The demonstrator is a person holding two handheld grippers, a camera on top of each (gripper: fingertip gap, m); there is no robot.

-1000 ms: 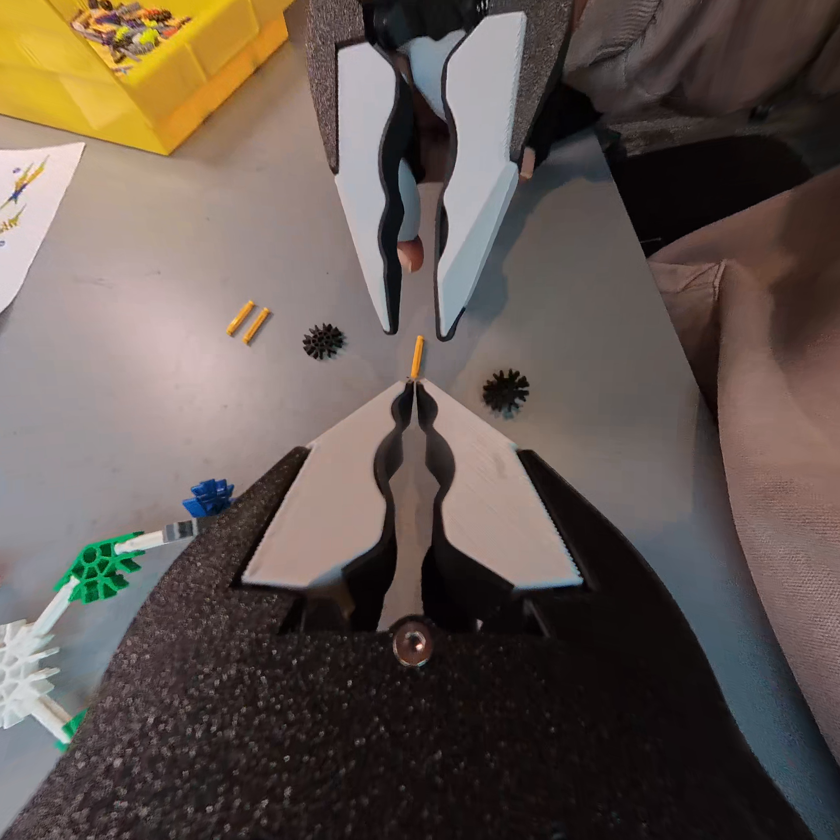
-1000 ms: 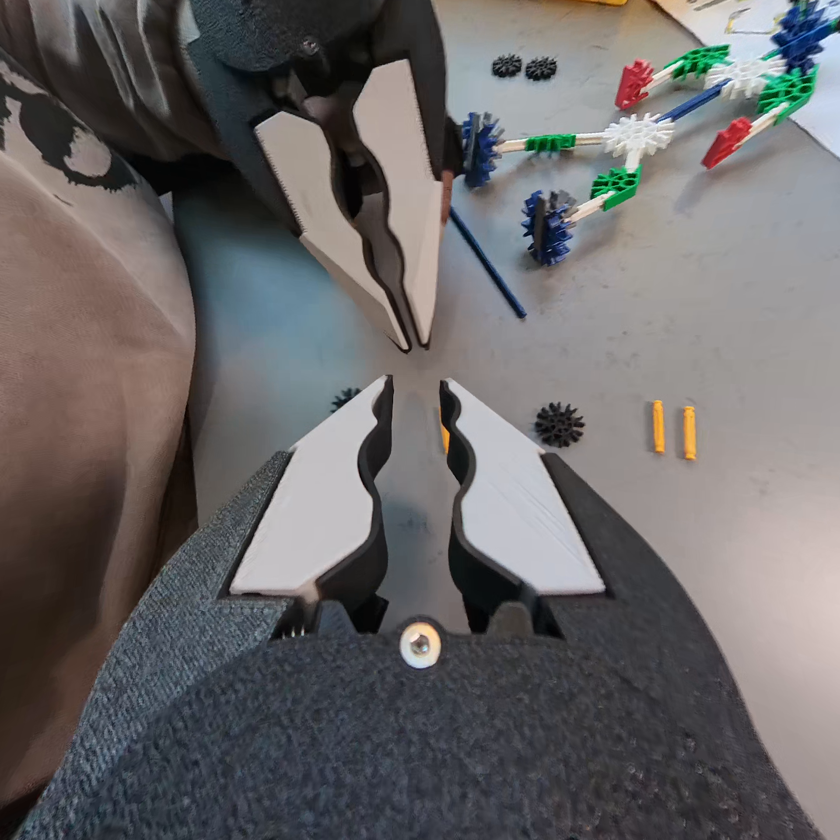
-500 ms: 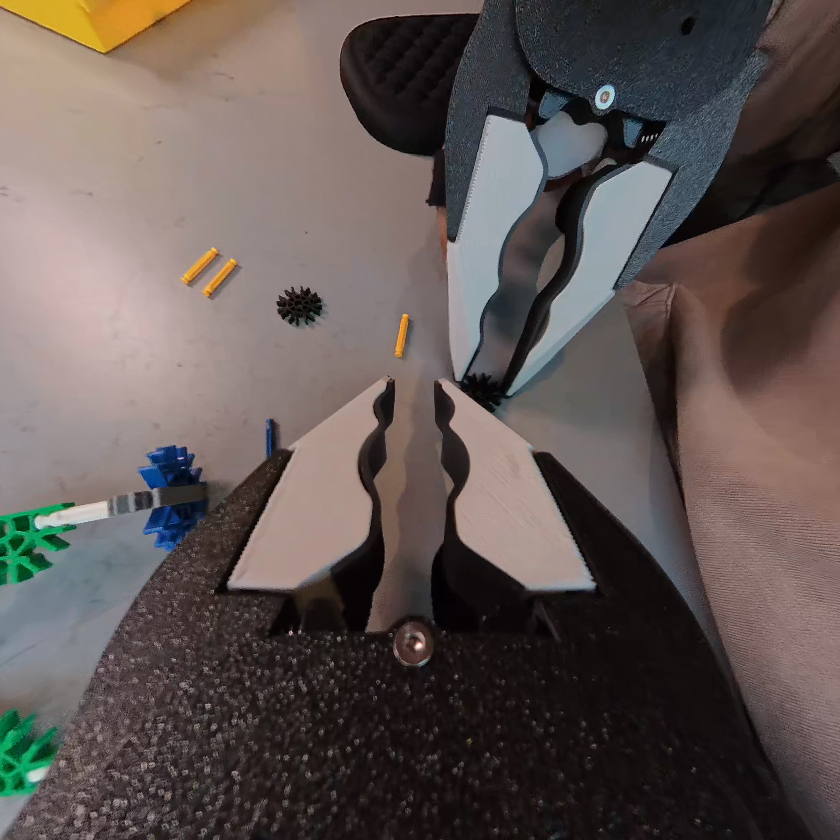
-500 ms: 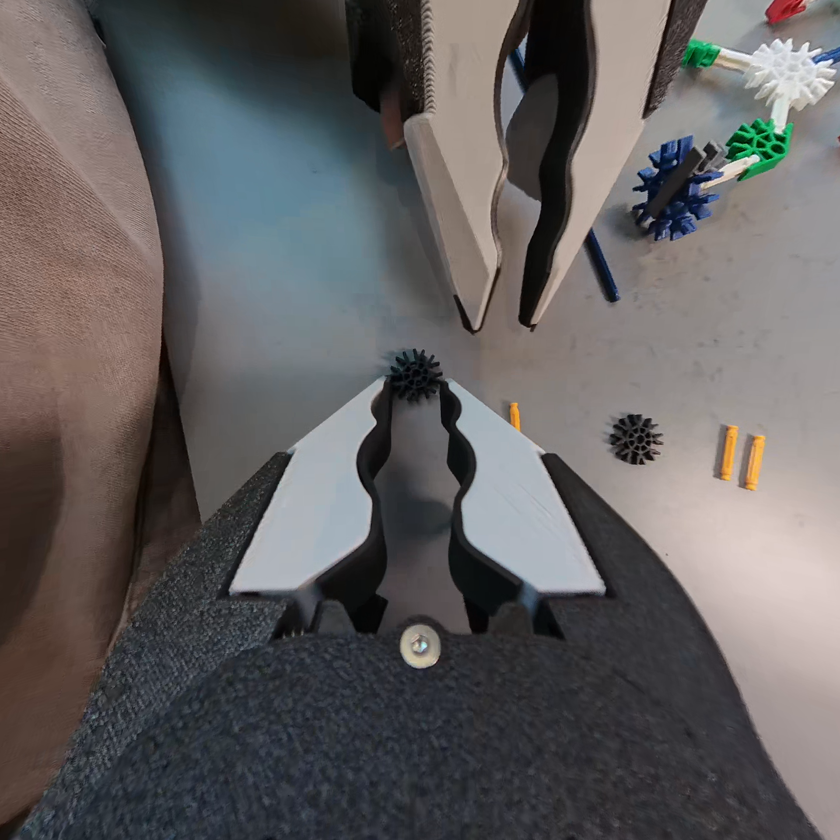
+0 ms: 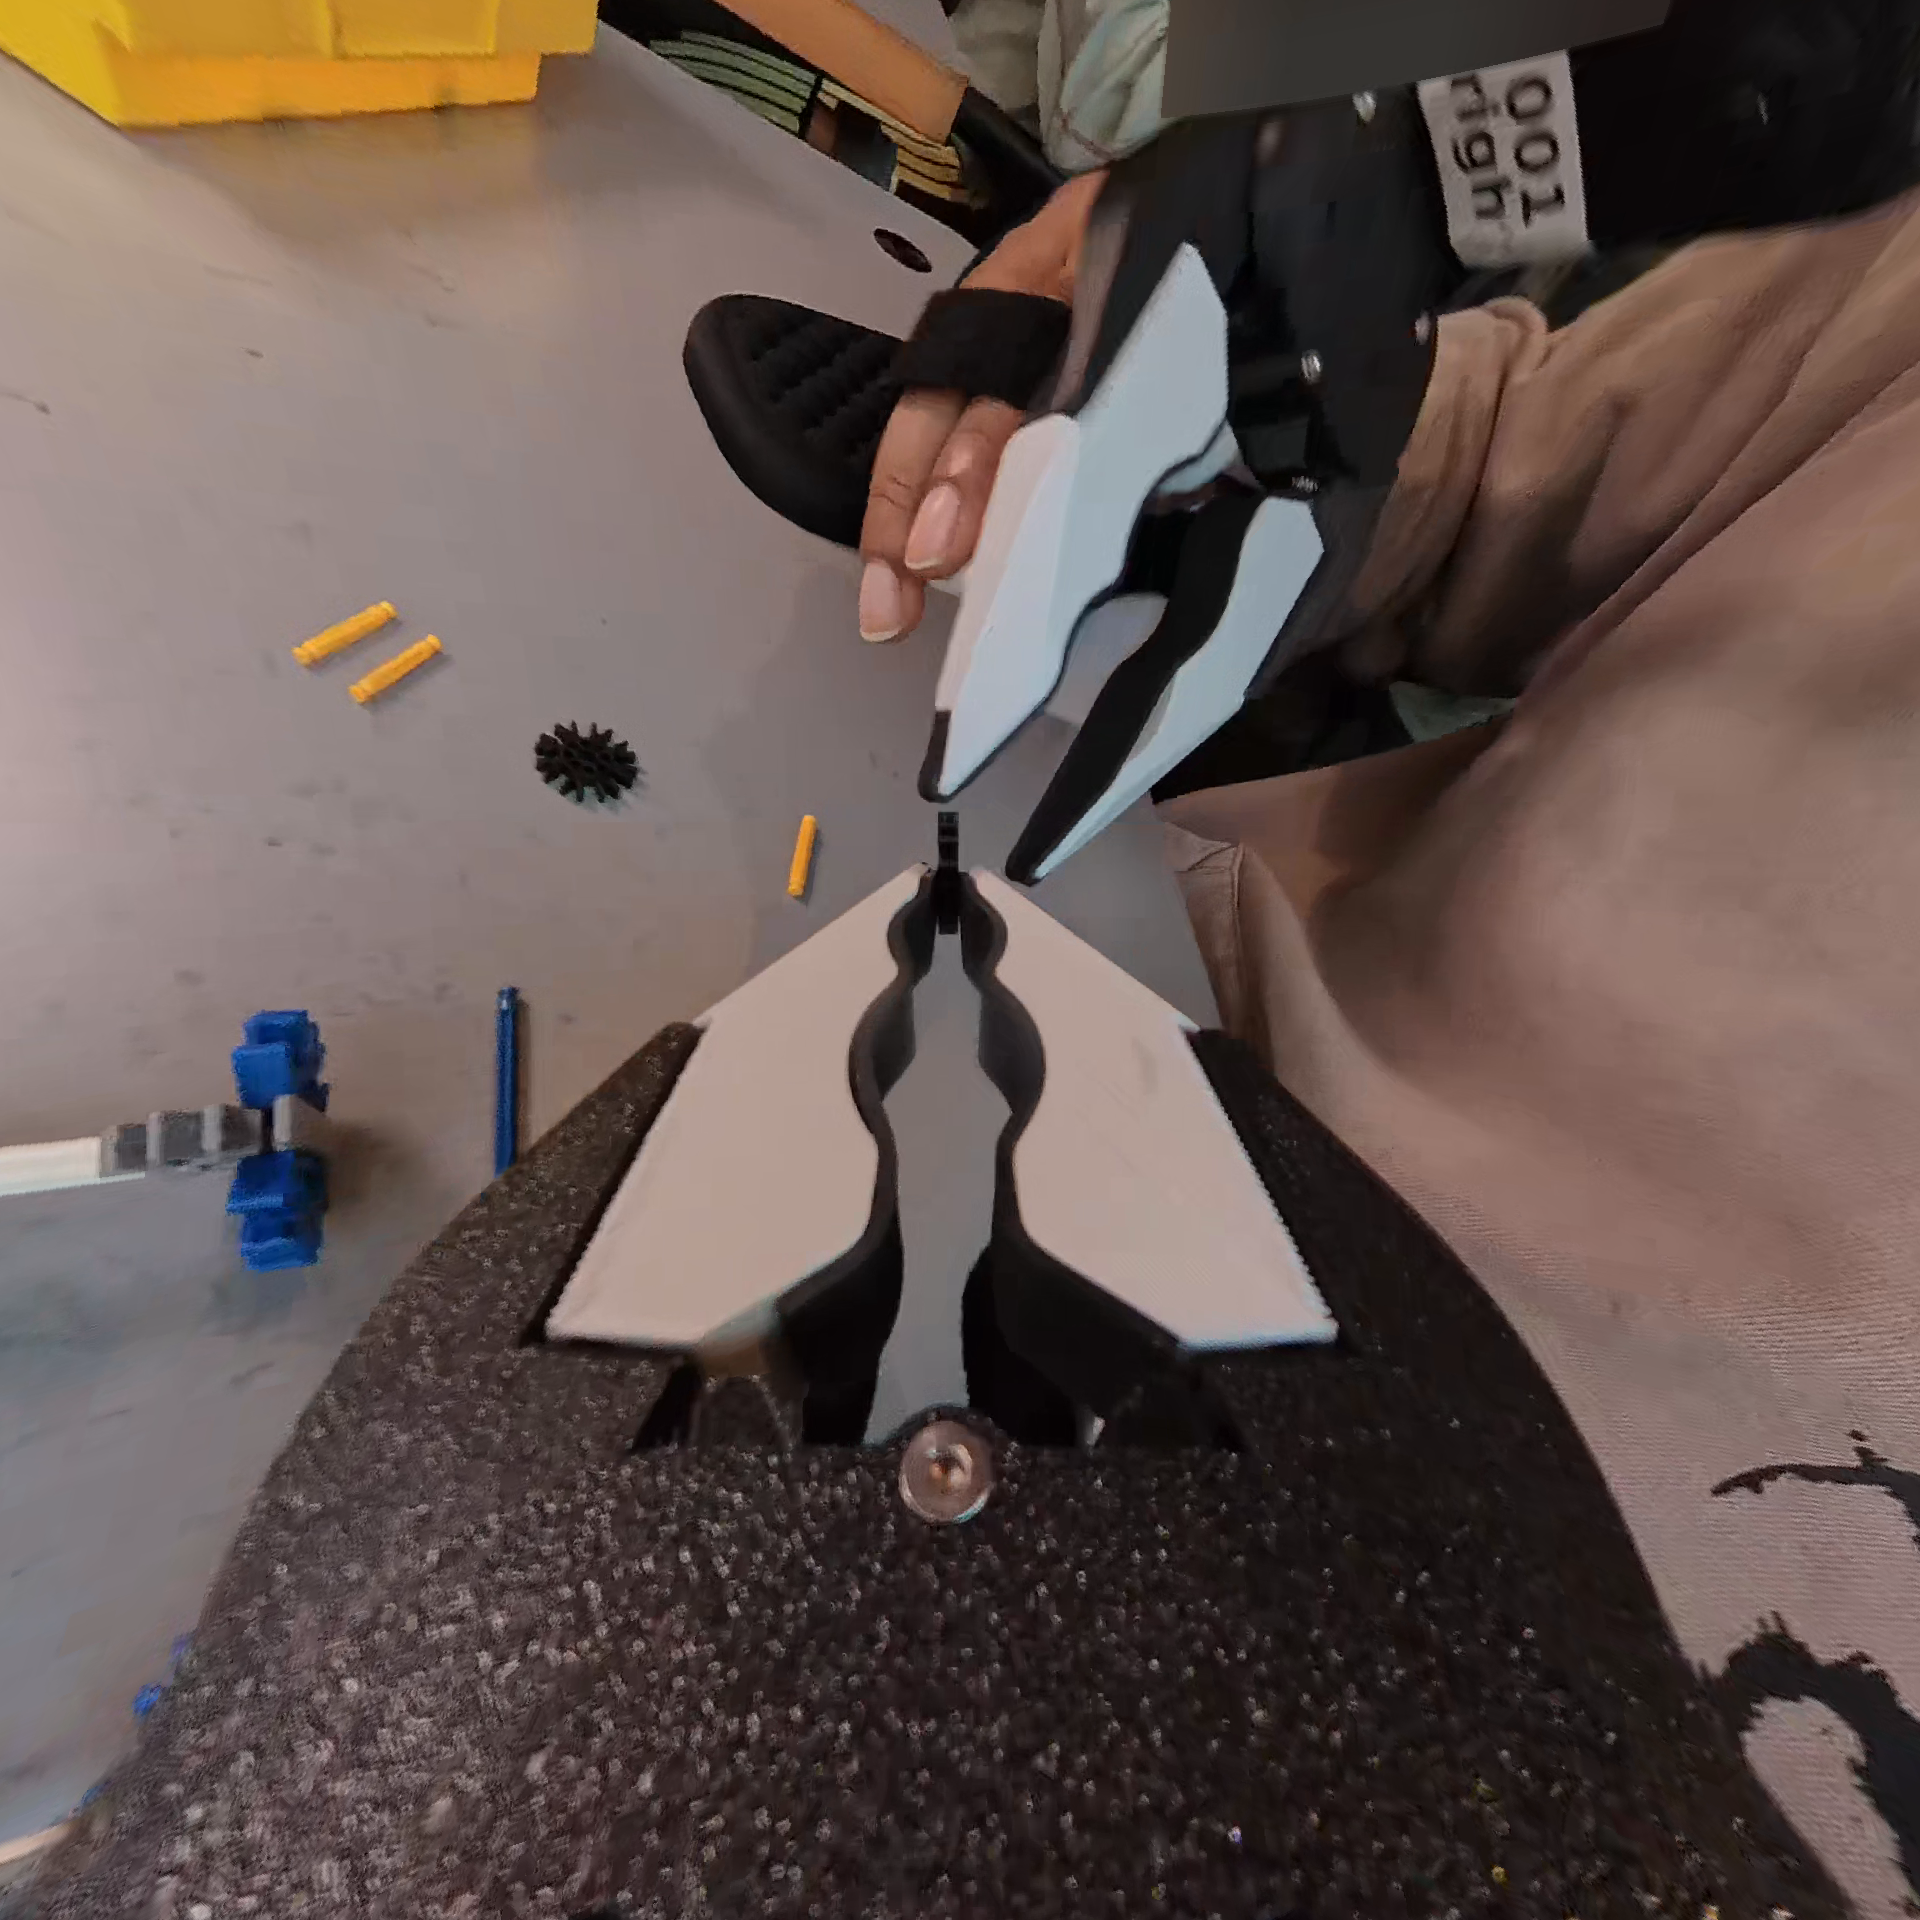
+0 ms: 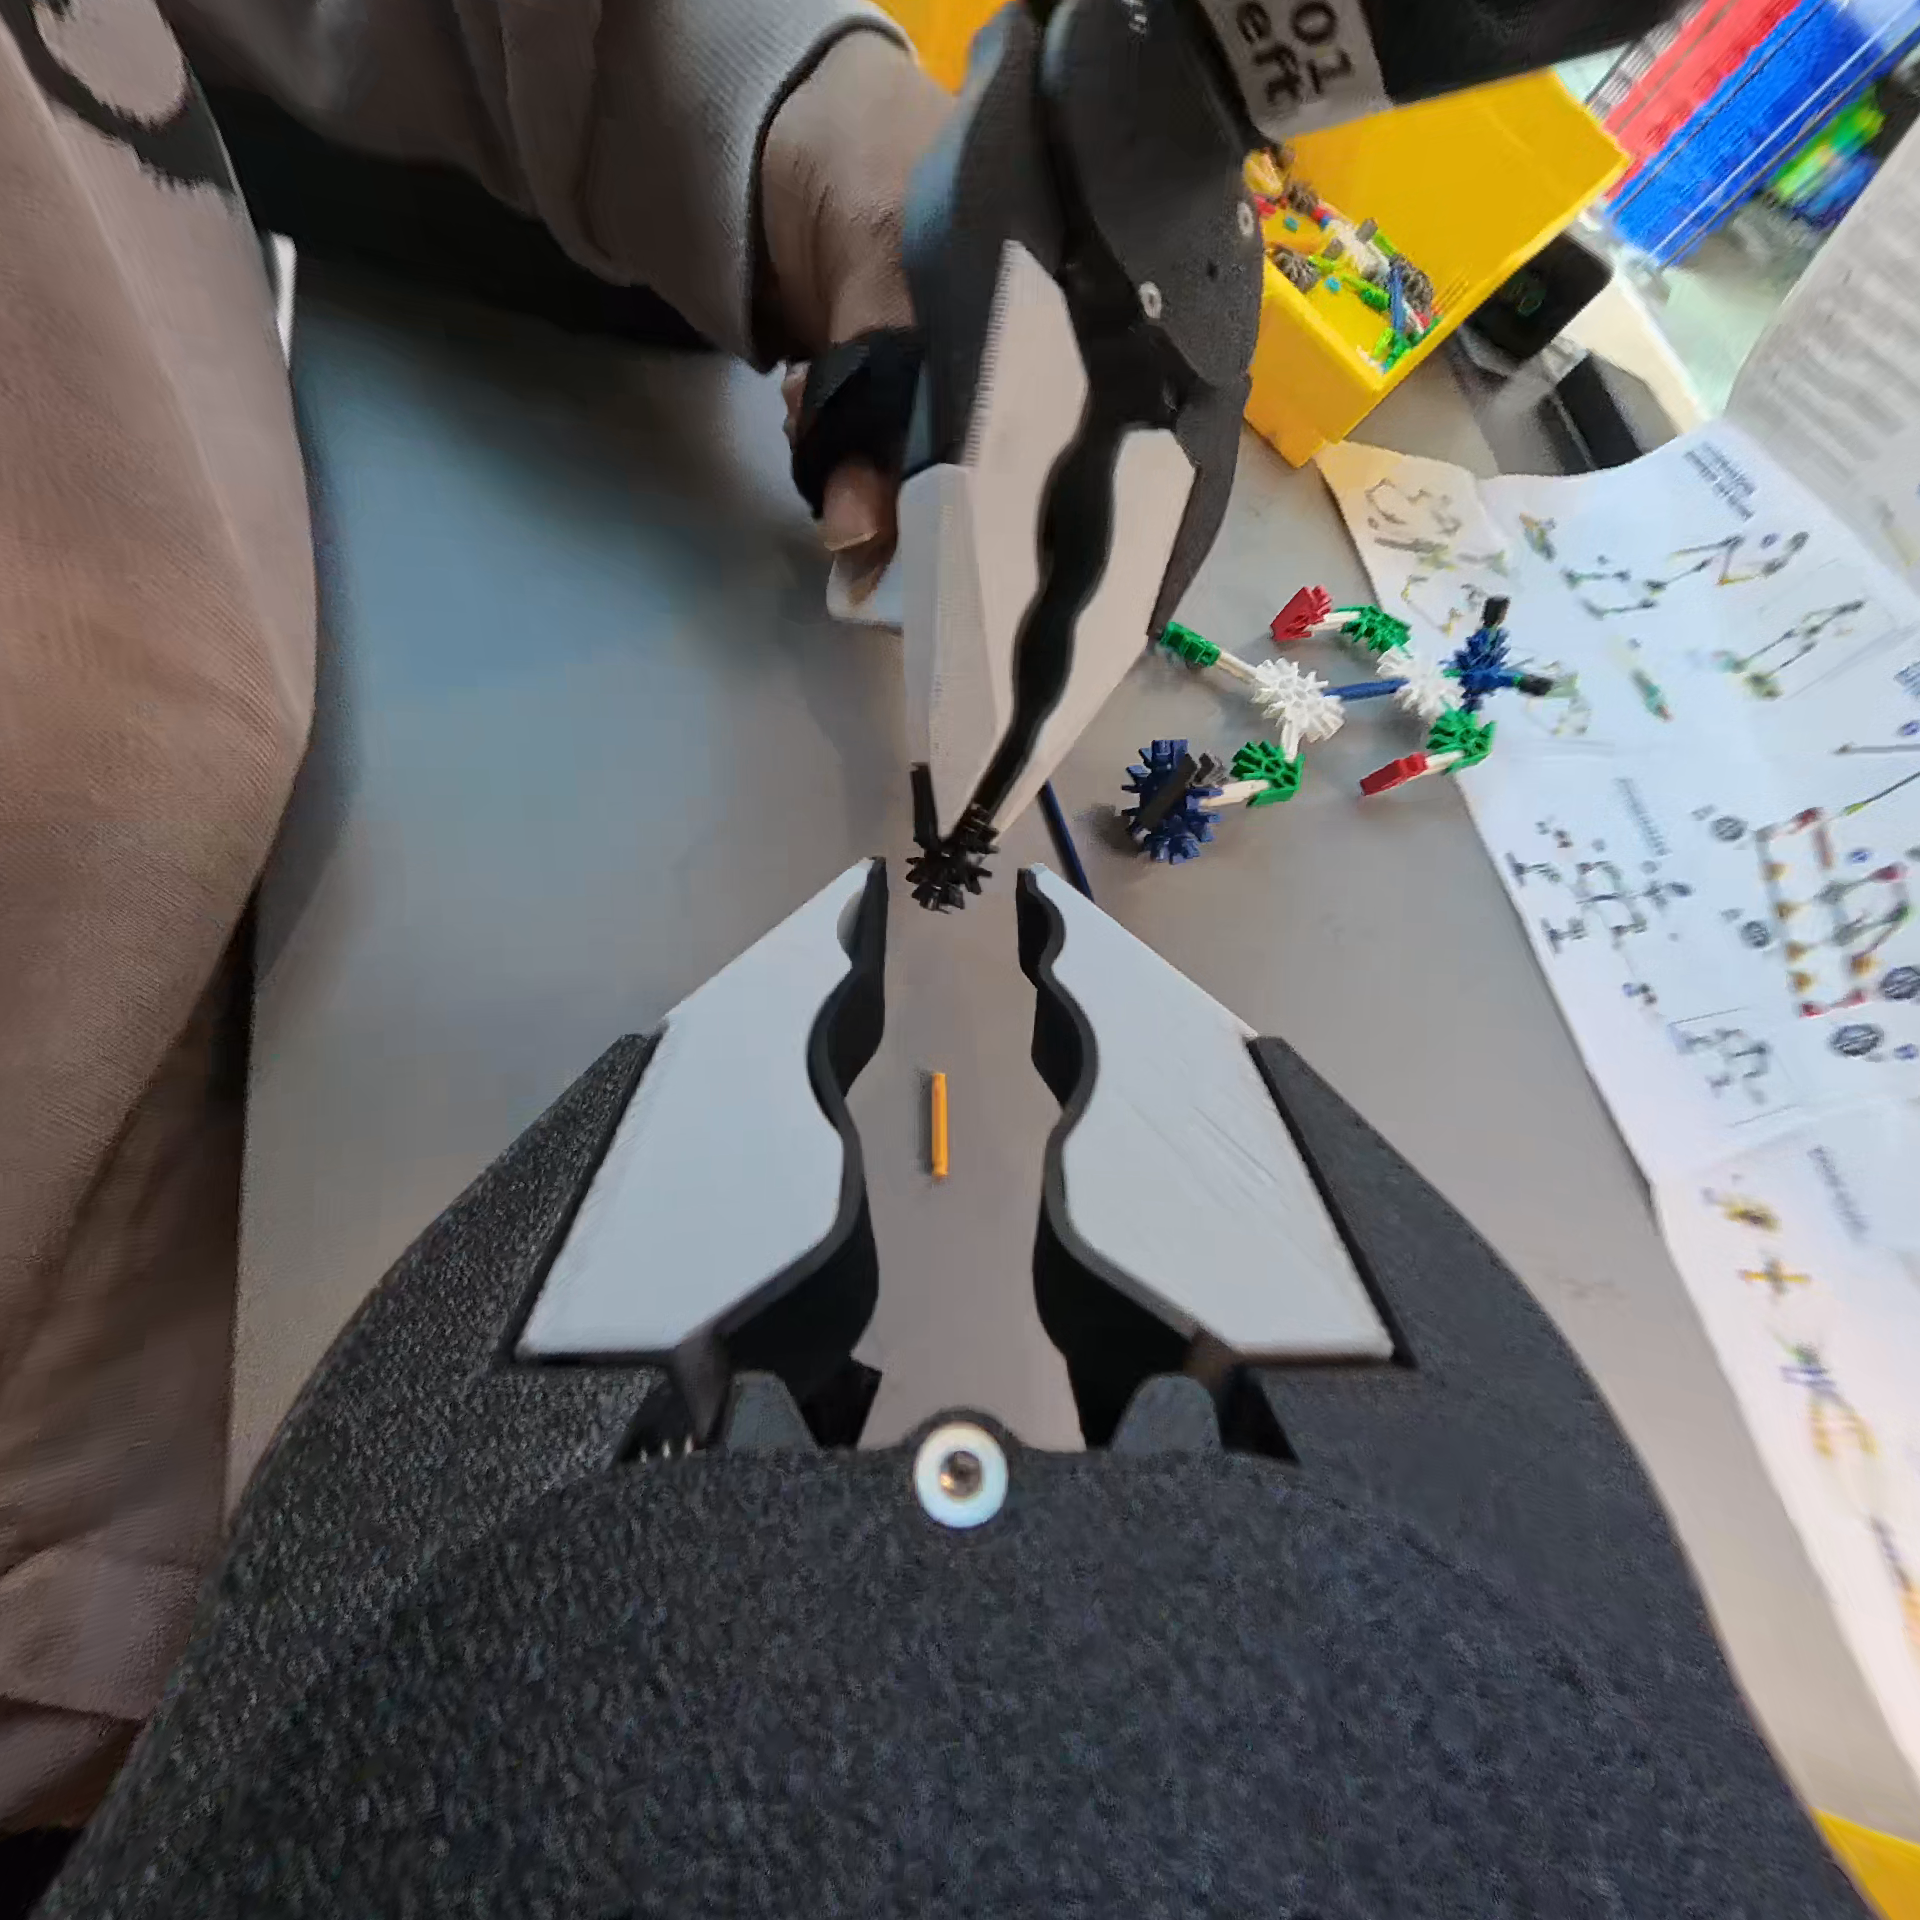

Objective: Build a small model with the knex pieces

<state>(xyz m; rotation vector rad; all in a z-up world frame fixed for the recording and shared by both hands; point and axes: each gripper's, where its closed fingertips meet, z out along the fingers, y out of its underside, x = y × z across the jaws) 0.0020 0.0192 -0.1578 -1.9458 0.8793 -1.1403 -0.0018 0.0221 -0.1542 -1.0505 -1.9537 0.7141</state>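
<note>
Two yellow rods (image 5: 367, 651), black connector (image 5: 585, 761), blue rod (image 5: 506, 1081)

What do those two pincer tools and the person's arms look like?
Each gripper, left and right, has a rough black body, two pale grey pointed fingers with wavy black inner edges, and a silver screw at the base. Each carries a white label. A black strap crosses the fingers of the holding hand. The sleeves are beige.
</note>
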